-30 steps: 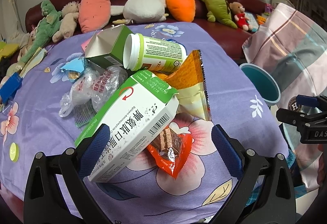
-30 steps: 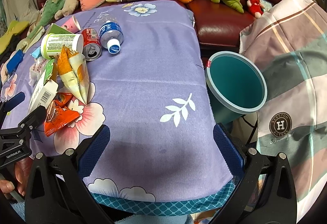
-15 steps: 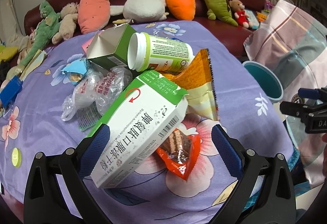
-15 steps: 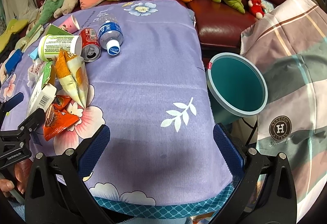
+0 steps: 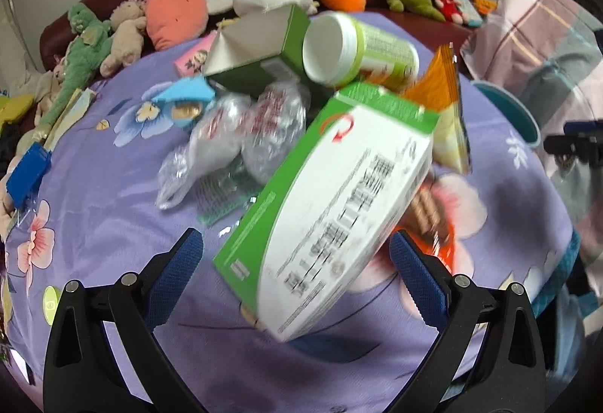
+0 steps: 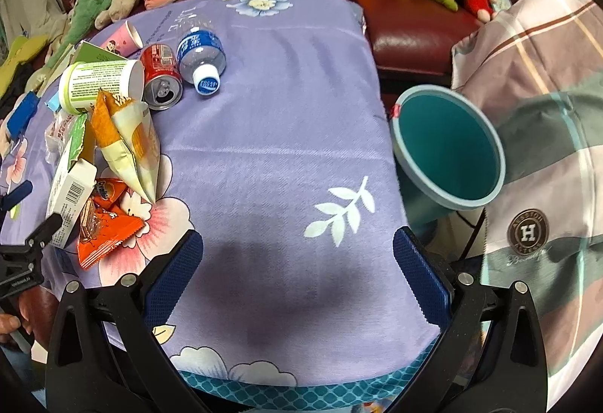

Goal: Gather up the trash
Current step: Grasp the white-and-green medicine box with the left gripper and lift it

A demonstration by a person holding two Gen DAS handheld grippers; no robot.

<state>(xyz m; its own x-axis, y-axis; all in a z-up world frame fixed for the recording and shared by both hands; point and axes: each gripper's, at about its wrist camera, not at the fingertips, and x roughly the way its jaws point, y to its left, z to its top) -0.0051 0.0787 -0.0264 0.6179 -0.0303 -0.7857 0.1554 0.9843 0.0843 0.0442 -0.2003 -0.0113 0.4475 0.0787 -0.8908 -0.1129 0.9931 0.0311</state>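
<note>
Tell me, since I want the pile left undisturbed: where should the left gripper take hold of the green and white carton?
Probably across the near end of the green and white carton, which sticks out toward the left gripper. Its long body lies tilted on the pile, so come straight ahead; the open jaws look wide enough to straddle that end's narrower width.

Readable marks near my tools

Right of my right gripper, the plaid cloth (image 6: 535, 134) carries a round badge with a large "H"; the orange wrapper (image 6: 103, 221) at my left reads "Ovaltine", partly legible.
</note>
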